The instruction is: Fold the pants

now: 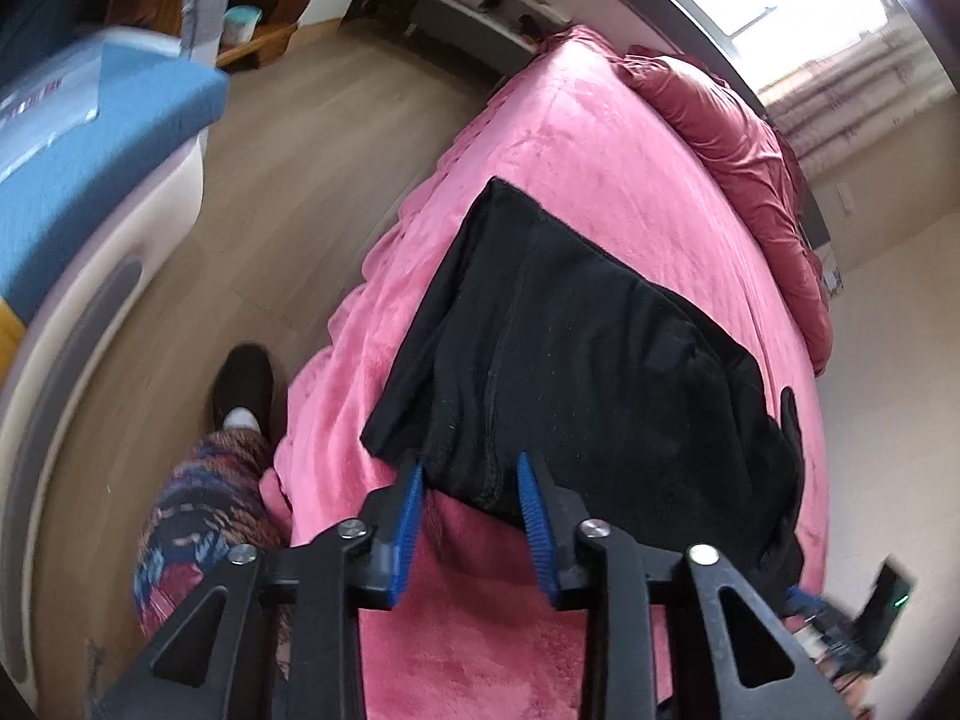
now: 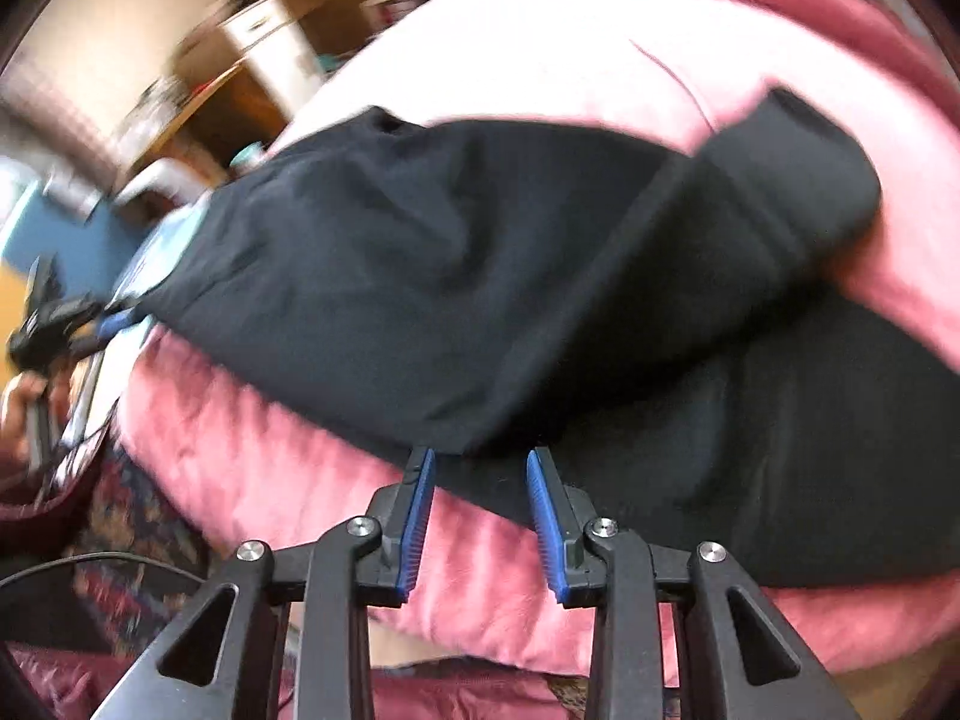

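Observation:
Black pants (image 1: 576, 354) lie partly folded on a pink bed blanket (image 1: 600, 150). My left gripper (image 1: 471, 465) is open, its blue-padded fingertips just at the near edge of the pants, with no cloth between them. In the right wrist view the pants (image 2: 450, 276) lie with one layer folded over another. My right gripper (image 2: 480, 459) is open, its fingertips at the near edge of the fabric and holding nothing. The right gripper shows at the lower right of the left view (image 1: 852, 612), and the left gripper at the left of the right view (image 2: 60, 324).
A dark red quilt (image 1: 750, 138) is bunched at the far end of the bed. Wooden floor (image 1: 288, 192) lies left of the bed, with a blue and white piece of furniture (image 1: 102, 138). The person's patterned leg (image 1: 198, 516) and black shoe (image 1: 243, 384) stand at the bed's edge.

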`<state>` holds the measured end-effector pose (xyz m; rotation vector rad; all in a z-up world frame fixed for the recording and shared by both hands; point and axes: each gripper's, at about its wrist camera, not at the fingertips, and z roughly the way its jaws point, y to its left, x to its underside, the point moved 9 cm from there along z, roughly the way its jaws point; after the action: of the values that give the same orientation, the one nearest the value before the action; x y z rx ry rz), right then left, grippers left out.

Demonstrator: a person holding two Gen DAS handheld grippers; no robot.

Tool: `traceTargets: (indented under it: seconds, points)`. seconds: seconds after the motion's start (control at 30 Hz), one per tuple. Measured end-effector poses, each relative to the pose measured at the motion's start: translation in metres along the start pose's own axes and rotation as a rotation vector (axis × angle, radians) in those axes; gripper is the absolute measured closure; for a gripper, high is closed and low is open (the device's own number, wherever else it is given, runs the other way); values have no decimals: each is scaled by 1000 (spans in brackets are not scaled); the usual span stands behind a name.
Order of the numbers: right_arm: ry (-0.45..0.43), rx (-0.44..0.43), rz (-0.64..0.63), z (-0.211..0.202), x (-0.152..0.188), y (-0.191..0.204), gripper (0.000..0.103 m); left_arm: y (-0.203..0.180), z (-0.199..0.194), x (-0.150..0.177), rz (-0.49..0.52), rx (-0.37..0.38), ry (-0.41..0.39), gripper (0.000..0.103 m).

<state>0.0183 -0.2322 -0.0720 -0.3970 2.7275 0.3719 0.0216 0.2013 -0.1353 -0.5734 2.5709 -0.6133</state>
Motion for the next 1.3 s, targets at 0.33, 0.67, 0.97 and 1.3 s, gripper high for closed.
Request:
traceTargets:
  seconds: [0.33,0.67,0.97,1.3]
  points:
    - [-65,-125,-354,88,-143,160,60,-7,3,-3,109,-42,-22,73]
    - [25,6,-566,208,-218,242,43,-18,3,-8,239,-96,-94,80]
    - [6,44,-517,220,-239,221,103,-25,6,-22,279,-109,-132,92]
    - [-45,152,-433,223,-260,202,103,-14,-3,-25,249,-120,-160,95]
